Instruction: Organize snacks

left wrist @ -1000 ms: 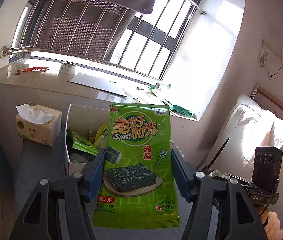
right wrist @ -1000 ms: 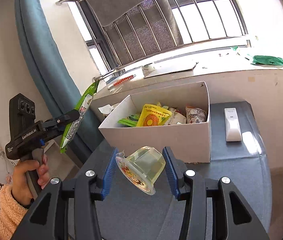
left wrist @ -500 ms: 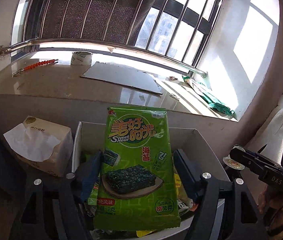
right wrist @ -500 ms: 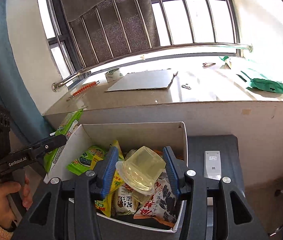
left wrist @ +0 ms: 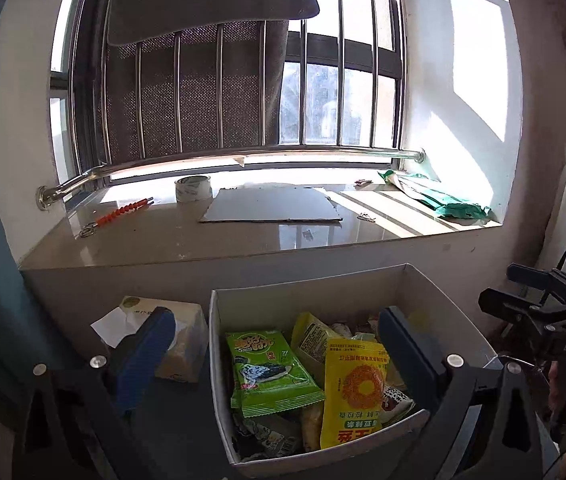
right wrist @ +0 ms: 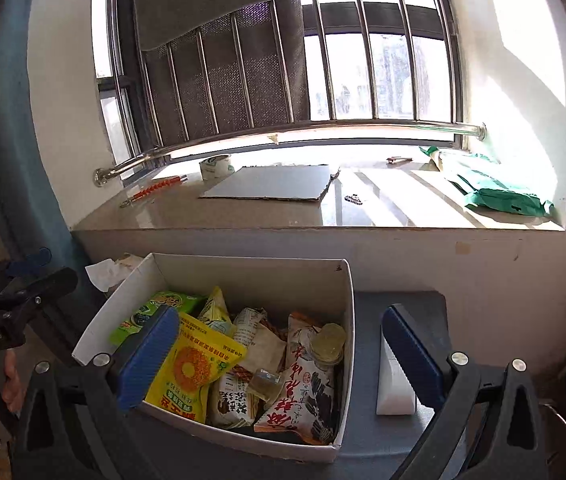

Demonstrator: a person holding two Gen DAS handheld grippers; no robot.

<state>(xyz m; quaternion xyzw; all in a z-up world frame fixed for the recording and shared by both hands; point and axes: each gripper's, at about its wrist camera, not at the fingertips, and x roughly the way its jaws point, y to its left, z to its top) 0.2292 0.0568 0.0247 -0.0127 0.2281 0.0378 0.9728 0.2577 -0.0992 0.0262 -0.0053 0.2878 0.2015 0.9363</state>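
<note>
Both packets have left the tongs since a second ago: the green seaweed packet (left wrist: 271,372), printed "Sweet Hour", now lies in the white box (left wrist: 307,292) at its left side, and the clear jelly cup (right wrist: 327,342) lies on its side by the right wall. Left tongs (left wrist: 275,348) and right tongs (right wrist: 279,352) have just been opening and stand wide, nothing between them, above the box. Beside the seaweed lies a yellow sunflower packet (right wrist: 189,368) among other snacks. A tissue pack (left wrist: 179,340) sits left of the box and a white remote (right wrist: 393,384) to its right on the dark desk (right wrist: 399,304).
</note>
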